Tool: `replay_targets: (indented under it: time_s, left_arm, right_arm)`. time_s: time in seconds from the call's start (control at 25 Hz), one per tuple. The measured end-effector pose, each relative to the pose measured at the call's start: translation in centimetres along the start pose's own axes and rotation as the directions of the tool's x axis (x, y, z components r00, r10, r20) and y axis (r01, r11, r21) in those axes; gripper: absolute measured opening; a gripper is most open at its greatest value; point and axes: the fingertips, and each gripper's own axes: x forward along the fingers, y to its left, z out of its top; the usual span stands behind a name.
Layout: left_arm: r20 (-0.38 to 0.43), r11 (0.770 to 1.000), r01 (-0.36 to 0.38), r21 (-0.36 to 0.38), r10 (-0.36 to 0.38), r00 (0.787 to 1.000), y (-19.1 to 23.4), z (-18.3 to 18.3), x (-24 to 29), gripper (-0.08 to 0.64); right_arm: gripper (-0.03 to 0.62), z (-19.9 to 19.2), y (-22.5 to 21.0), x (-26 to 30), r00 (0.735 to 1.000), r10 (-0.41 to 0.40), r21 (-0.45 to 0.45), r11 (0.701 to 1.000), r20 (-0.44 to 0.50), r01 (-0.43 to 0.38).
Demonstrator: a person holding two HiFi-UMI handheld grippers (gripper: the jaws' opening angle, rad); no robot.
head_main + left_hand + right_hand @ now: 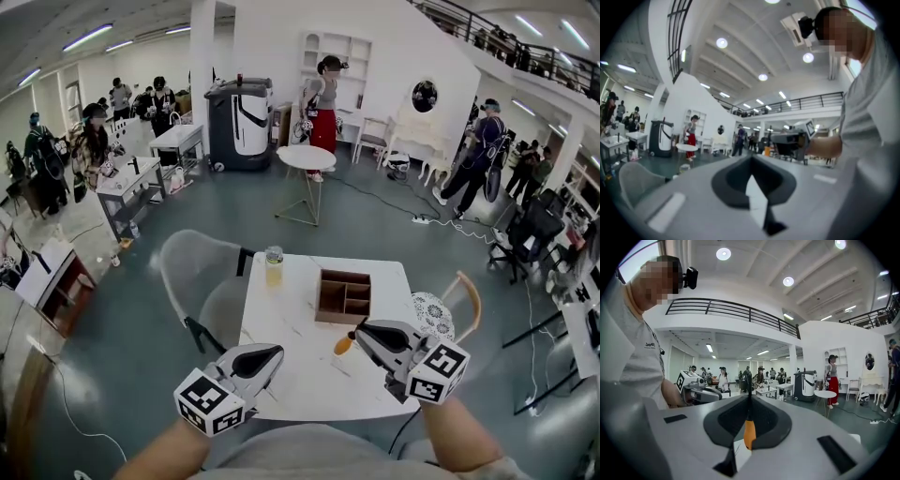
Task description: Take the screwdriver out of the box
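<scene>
The wooden box (343, 295) with open compartments stands on the white table (309, 384), toward its far right. My right gripper (361, 334) hovers in front of the box, shut on the screwdriver (344, 344), whose orange handle hangs below the jaws. In the right gripper view the orange handle (749, 433) sits between the shut jaws and the dark shaft points up past the tips. My left gripper (273, 355) is held over the table's near left part, shut, with nothing in it. The left gripper view shows the right gripper (788, 141) across from it.
A glass jar (274, 266) of yellowish liquid stands at the table's far left edge. A clear chair (200, 281) is at the left of the table and a wooden chair (459, 298) at the right. Several people stand among other tables in the hall behind.
</scene>
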Motion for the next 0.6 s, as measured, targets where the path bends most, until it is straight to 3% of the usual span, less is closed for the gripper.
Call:
replay_targets:
  time_s: [0.6]
  left_arm:
    - [0.013,1.000,-0.028,0.005,0.028,1.000,0.4,0.8,0.8,0.005]
  right_arm:
    - [0.021,0.1,-1.4,-0.4,1.000,-0.011,-0.007,1.000,0.001,0.011]
